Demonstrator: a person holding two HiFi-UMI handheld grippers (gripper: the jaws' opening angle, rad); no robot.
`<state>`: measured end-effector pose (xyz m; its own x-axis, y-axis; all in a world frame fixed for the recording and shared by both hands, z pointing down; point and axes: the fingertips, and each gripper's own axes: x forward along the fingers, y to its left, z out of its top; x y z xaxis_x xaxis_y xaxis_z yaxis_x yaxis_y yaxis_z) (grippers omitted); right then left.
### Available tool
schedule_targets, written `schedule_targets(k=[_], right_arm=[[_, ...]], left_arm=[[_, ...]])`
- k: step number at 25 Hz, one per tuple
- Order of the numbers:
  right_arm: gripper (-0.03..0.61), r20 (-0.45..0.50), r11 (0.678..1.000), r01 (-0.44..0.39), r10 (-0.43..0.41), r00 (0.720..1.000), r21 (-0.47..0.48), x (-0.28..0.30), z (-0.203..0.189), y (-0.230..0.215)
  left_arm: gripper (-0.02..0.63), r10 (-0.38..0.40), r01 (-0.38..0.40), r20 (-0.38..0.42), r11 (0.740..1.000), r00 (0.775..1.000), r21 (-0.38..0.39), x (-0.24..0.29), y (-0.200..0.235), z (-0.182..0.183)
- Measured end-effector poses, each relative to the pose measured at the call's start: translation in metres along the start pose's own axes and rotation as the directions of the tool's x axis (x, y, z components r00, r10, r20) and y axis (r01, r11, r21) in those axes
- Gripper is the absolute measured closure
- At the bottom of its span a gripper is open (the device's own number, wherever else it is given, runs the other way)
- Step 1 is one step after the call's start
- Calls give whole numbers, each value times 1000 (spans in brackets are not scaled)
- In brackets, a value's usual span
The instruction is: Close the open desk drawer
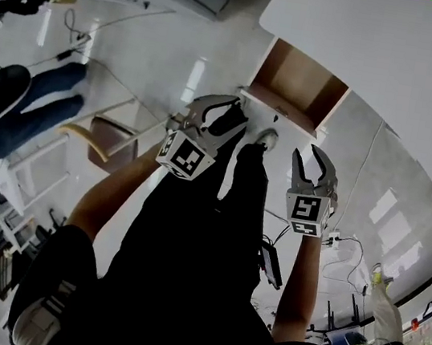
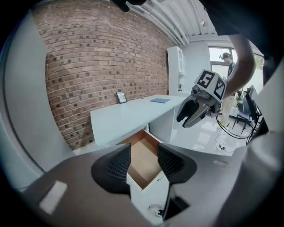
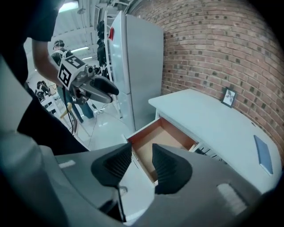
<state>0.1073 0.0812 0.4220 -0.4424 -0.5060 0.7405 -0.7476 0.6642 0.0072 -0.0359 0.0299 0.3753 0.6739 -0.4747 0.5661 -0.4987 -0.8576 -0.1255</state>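
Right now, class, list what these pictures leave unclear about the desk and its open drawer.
Drawer: its inside is partly behind the jaws in both gripper views.
Framed picture: too small in either gripper view to make out.
Blue flat item on the desk: too small everywhere to identify.

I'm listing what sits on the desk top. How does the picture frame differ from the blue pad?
The picture frame stands upright by the brick wall; the blue pad lies flat. The picture frame is dark-edged; the blue pad is plain blue. Both rest on the white desk top.
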Motion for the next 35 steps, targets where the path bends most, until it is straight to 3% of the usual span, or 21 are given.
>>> schedule_targets(k=[5,9,15,20,25,28,29,32,35], right_arm=[[427,-106,998,-27,21,994,-56,37,-54,3],[427,-173,995,-64,49,984,-79,60,-88,6],[427,-235,991,-64,34,971,-121,84,-115,1],[420,-304,976,-71,5,953,-204,105,-133,-3],[416,-372,957,-94,-15,928,-273,119,-150,-5],[417,-401,943,-111,-25,916,-313,128,-161,-6],[421,-406,942,-116,-24,914,-316,130,-163,-6],[444,-409,943,-116,-23,912,-312,136,-166,-7],[480,-406,945,-117,-18,914,-306,136,-165,-9]], left_arm=[[402,-58,64,-84,995,995,80,36,-12,-52],[387,-118,147,-164,972,979,182,61,-31,-93],[367,-186,249,-278,945,942,212,91,-44,-142],[367,-130,268,-348,882,929,388,109,-36,-174],[368,-164,324,-397,867,903,379,125,-41,-193],[440,-168,356,-439,849,883,390,131,-40,-206],[469,-169,360,-445,848,880,388,132,-39,-208],[472,-174,362,-455,857,873,367,134,-39,-212],[503,-140,349,-469,850,872,394,136,-37,-217]])
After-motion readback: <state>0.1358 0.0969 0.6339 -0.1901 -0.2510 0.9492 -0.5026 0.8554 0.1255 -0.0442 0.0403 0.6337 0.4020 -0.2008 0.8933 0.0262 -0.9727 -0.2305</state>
